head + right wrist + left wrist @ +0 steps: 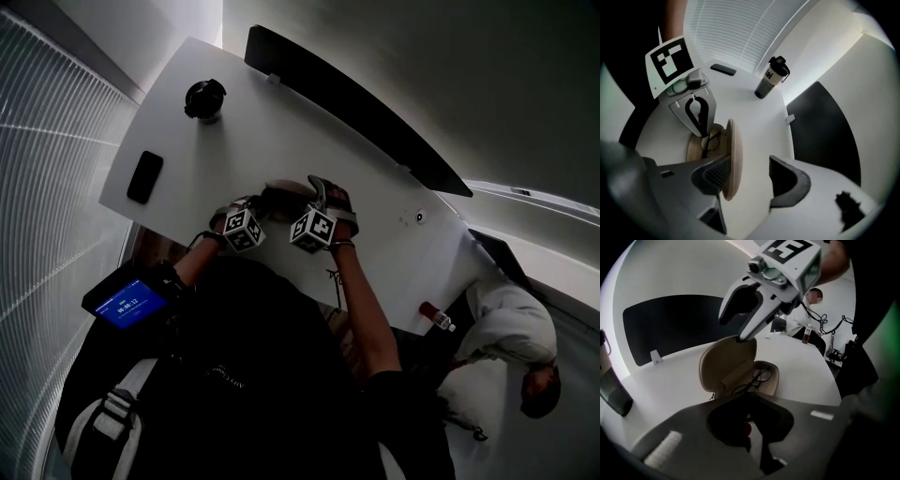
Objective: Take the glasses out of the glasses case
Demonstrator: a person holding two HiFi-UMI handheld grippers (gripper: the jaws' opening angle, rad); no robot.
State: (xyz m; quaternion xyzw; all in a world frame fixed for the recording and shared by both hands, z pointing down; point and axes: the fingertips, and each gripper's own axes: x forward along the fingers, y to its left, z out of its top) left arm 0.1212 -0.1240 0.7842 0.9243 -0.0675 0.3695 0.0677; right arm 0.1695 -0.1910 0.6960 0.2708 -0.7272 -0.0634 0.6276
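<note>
The beige glasses case [729,363] stands open on the white table [187,150], its lid upright. Dark-framed glasses [757,378] lie in its base. In the left gripper view my left gripper [747,404] covers the near rim of the base; its jaws meet there, shut on the rim. In the right gripper view the left gripper's fingers [699,115] come together at the base beside the glasses [710,140]. My right gripper [750,180] is open around the lid [731,159], which stands edge-on against the left pad and apart from the right one. Both grippers [281,211] crowd the case in the head view.
A dark tumbler [204,98] and a black phone [144,176] lie at the table's far left. A dark divider panel [356,103] runs along the back edge. Another person [511,328] sits past the right end, near a red bottle [436,317].
</note>
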